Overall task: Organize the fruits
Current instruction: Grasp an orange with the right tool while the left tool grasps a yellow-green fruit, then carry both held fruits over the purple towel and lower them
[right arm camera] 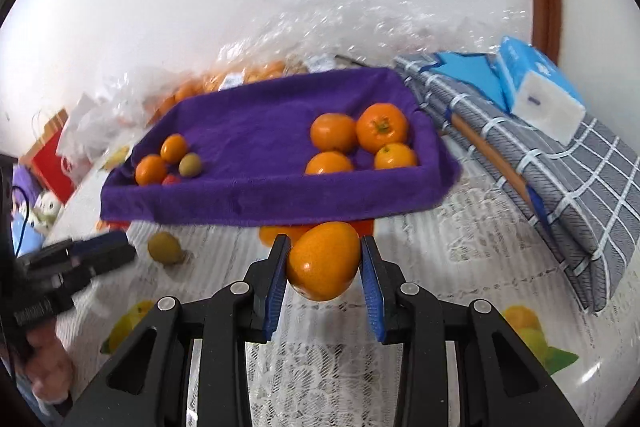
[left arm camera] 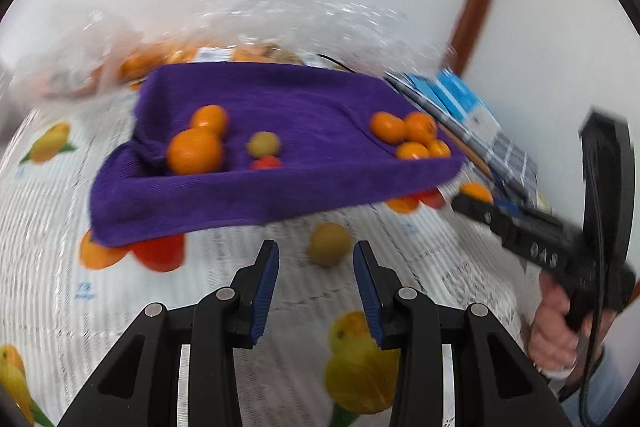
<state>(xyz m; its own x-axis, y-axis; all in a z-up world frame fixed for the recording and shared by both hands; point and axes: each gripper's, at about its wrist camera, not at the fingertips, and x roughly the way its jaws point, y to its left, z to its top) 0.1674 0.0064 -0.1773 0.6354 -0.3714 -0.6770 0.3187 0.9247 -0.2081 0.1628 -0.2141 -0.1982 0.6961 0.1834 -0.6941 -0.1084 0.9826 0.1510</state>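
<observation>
A glossy round orange (right arm camera: pixel 323 261) is gripped between the blue pads of the right gripper (right arm camera: pixel 324 267), just before the purple towel-lined tray (right arm camera: pixel 264 203). The left gripper (left arm camera: pixel 316 267) is held spread and unloaded, near a brownish-green kiwi (left arm camera: pixel 330 244) on the fruit-printed tablecloth (left arm camera: pixel 48 299).

Your right gripper (right arm camera: pixel 325 269) clamps an orange (right arm camera: pixel 323 261) above the bench (right arm camera: pixel 460 251), just before the purple tray's (right arm camera: pixel 272 199) front edge.
</observation>
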